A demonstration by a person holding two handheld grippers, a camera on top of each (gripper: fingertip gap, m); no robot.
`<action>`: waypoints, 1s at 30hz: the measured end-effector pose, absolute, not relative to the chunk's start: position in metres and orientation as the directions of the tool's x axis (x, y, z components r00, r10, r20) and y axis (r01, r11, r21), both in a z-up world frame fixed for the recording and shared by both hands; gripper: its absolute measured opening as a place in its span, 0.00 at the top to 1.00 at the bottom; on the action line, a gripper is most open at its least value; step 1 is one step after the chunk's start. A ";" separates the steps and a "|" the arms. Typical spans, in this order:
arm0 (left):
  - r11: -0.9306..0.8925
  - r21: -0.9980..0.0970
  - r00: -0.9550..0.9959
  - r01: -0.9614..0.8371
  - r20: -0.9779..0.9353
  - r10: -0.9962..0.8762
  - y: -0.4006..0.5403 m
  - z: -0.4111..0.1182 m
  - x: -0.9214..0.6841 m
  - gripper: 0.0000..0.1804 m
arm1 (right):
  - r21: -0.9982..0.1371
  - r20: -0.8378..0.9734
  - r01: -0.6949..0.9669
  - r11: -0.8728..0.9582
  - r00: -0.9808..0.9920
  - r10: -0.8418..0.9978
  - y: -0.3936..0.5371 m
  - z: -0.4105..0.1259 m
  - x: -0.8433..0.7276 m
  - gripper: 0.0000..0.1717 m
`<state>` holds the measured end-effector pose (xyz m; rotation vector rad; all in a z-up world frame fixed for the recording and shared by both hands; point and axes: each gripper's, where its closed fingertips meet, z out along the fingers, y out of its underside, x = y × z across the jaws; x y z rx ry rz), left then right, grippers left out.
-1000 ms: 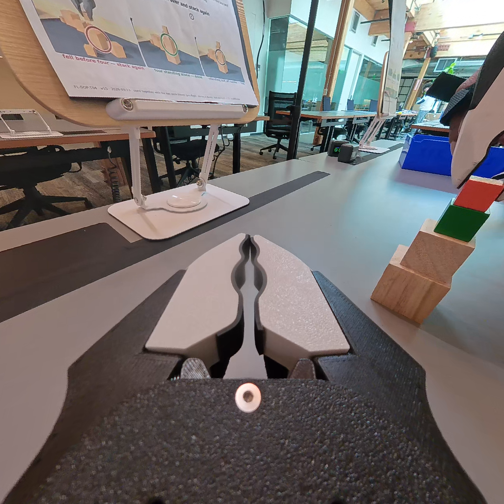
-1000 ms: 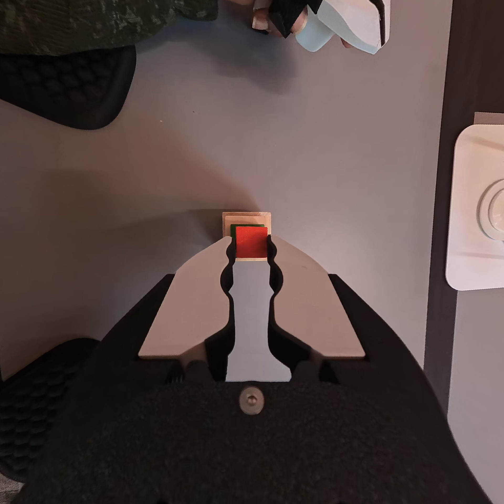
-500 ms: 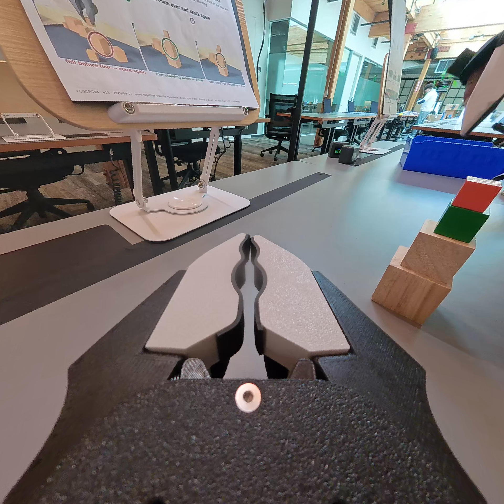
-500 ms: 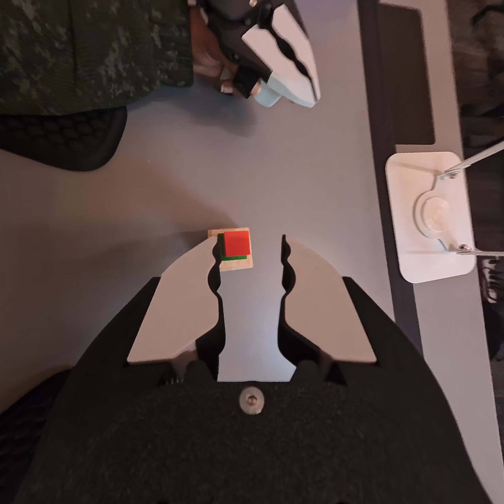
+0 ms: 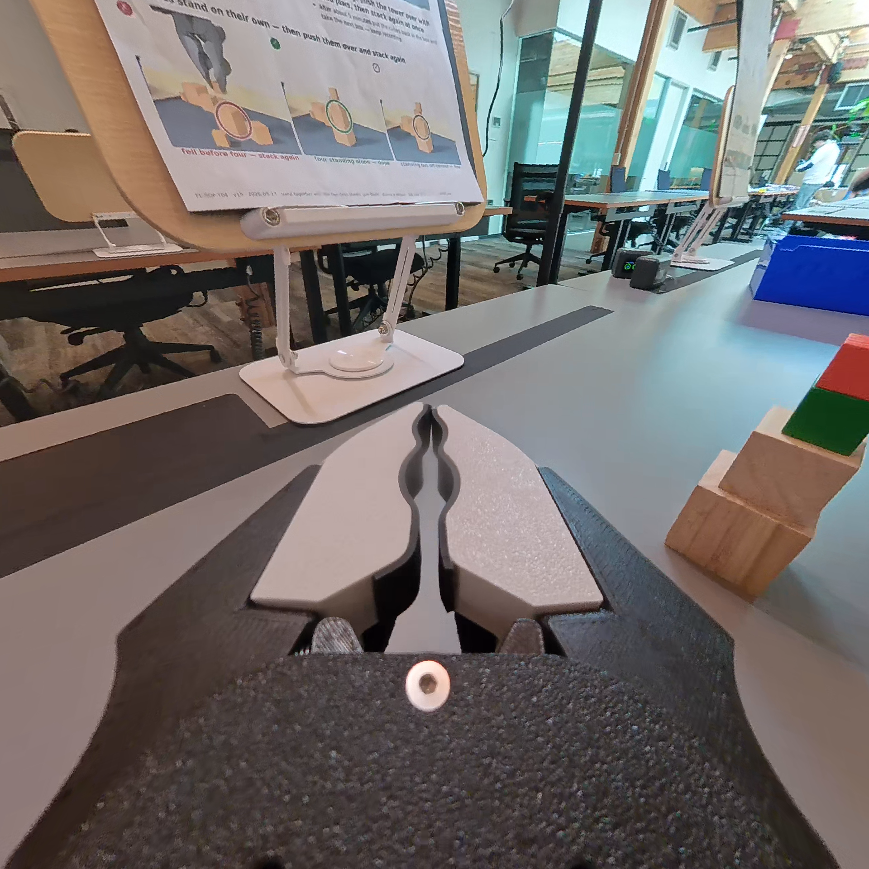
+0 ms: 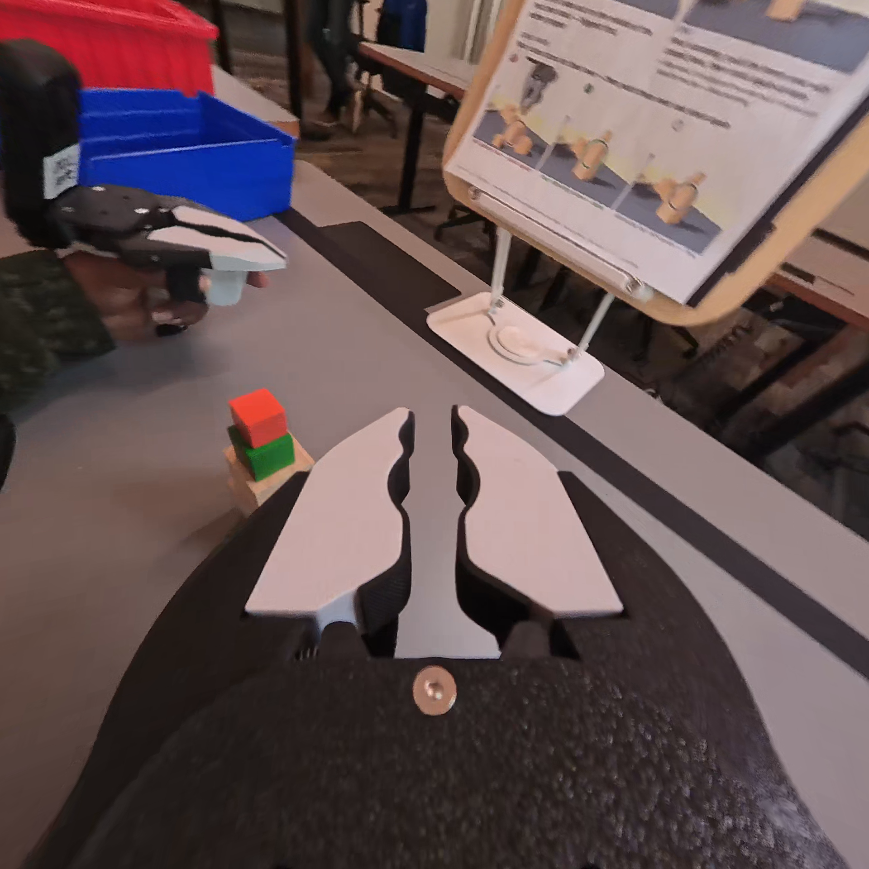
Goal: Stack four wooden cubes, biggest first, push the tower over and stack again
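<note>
Fingers first: my left gripper has its white tips pressed together with nothing between them, hovering low over the grey table. From the right wrist view I see it off to the left, held in a hand with a camouflage sleeve, in front of a blue bin and a red bin behind that. Just right of it on the table stands the block stack: two wooden cubes at the bottom, a green cube on them, and a red cube on top, each turned a little against the one below. My right gripper sits just right of the stack, its fingers a narrow gap apart and holding nothing, only bare table showing between them; the left finger hides part of the wooden base. Further right a dark strip runs along the table, and on it rests the white base of a stand carrying a wooden board with a printed sheet.
</note>
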<state>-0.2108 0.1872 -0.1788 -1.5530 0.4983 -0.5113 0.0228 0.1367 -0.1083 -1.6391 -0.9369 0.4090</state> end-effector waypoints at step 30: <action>-0.017 -0.998 0.938 -0.065 -0.055 -0.342 0.153 -0.154 -0.215 1.00 | -0.966 0.058 0.172 -0.191 0.868 0.493 0.148 -0.202 0.061 1.00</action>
